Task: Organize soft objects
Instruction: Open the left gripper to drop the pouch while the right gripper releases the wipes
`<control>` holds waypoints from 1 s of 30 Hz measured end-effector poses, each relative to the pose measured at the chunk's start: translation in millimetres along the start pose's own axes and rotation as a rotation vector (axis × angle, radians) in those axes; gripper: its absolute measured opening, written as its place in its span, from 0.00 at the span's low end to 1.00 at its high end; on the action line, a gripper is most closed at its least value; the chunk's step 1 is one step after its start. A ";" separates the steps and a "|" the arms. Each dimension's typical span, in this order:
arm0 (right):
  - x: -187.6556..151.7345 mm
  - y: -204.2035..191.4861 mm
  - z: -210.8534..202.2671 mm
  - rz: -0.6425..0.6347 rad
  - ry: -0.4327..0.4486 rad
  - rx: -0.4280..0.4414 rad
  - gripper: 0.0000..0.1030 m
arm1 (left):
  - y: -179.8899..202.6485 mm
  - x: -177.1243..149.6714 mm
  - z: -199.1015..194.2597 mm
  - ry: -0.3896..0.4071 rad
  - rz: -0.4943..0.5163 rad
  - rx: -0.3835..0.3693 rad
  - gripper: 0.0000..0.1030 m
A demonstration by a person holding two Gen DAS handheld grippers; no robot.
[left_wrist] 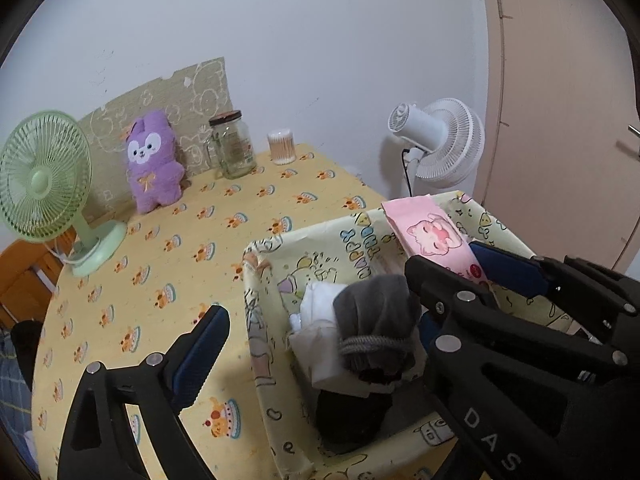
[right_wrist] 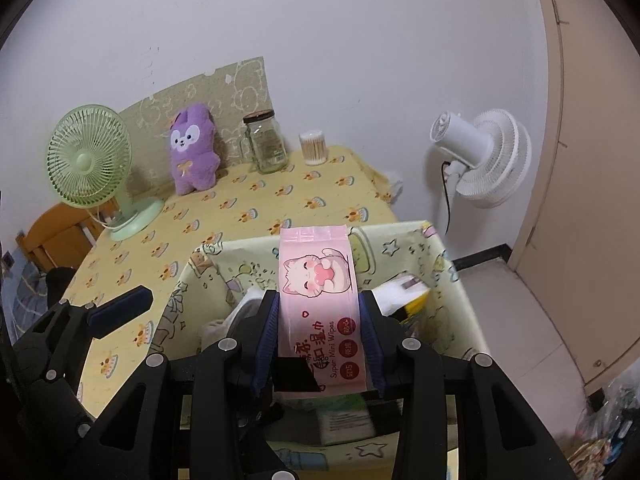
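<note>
A yellow cartoon-print fabric basket (left_wrist: pixel 256 340) (right_wrist: pixel 192 276) stands on the table's near right. Inside it lie a rolled grey sock (left_wrist: pixel 376 312), white folded cloth (left_wrist: pixel 320 308) and something black (left_wrist: pixel 352 412). My left gripper (left_wrist: pixel 320 328) stands open wide over the basket's left wall; the sock lies between its fingers, untouched by the pads. My right gripper (right_wrist: pixel 319 300) is shut on a pink cat-print wipes pack (right_wrist: pixel 316 280) (left_wrist: pixel 432 236), held tilted over the basket's far side. A purple plush toy (left_wrist: pixel 154 160) (right_wrist: pixel 192 156) leans upright at the back of the table.
The table has a yellow cake-print cloth (left_wrist: pixel 160 240). A green desk fan (left_wrist: pixel 44 176) stands at the left. A glass jar (left_wrist: pixel 234 144) and a tub of cotton swabs (left_wrist: pixel 282 146) stand at the back. A white floor fan (left_wrist: pixel 440 140) and a door are at the right.
</note>
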State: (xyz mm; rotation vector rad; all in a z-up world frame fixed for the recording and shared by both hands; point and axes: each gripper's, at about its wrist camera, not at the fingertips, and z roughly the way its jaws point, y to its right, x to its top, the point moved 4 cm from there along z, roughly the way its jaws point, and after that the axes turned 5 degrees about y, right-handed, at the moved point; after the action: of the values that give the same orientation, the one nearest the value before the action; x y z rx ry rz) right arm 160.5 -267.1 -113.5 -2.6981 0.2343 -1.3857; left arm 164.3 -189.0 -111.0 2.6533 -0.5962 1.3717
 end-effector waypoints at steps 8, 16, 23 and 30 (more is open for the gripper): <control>-9.1 3.2 4.4 0.009 -0.033 -0.019 0.56 | 3.5 -6.5 2.7 -0.025 -0.014 -0.031 0.94; -8.8 11.1 -13.3 0.051 0.007 -0.054 0.89 | 10.1 -2.8 -10.1 0.001 -0.011 -0.042 0.97; -5.2 5.3 -31.3 0.054 0.026 -0.058 0.91 | 8.4 -0.4 -30.9 0.038 -0.010 -0.031 0.97; -0.8 -13.2 -54.2 0.036 0.061 -0.043 0.94 | -6.7 2.0 -56.8 0.082 -0.026 0.001 0.99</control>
State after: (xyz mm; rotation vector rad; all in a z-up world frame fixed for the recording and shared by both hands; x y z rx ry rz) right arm 117.2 -255.0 -80.5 -2.6739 0.3194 -1.4704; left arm 124.6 -168.7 -75.1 2.5808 -0.5496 1.4659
